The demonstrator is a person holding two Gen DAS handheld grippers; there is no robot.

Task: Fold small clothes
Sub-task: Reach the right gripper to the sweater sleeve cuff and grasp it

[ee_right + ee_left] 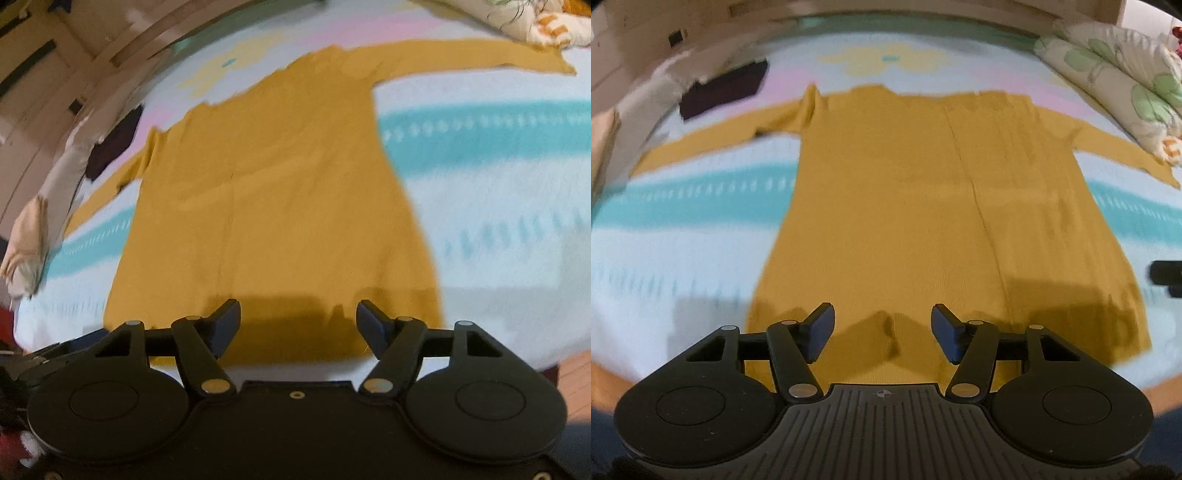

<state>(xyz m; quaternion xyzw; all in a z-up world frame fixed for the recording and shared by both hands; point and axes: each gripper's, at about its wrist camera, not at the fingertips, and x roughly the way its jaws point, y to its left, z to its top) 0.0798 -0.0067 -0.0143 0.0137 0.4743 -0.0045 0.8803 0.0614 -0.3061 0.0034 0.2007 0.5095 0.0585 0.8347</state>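
A mustard-yellow long-sleeved top [905, 206] lies flat on the bed with its hem toward me and both sleeves spread out sideways. My left gripper [882, 332] hovers open above the hem near its left part, nothing between its fingers. My right gripper [298, 325] stands open above the right part of the hem [295, 332], its fingers apart with no cloth pinched. The top [273, 184] fills the middle of the right wrist view. At the right edge of the left wrist view a black piece [1167, 275] of the other gripper shows.
The bed sheet [683, 206] is pale blue with teal and pink stripes. A dark folded garment [724, 88] lies at the far left. A floral pillow [1115, 85] sits at the far right. Bundled pale cloth [29, 236] lies at the bed's left edge.
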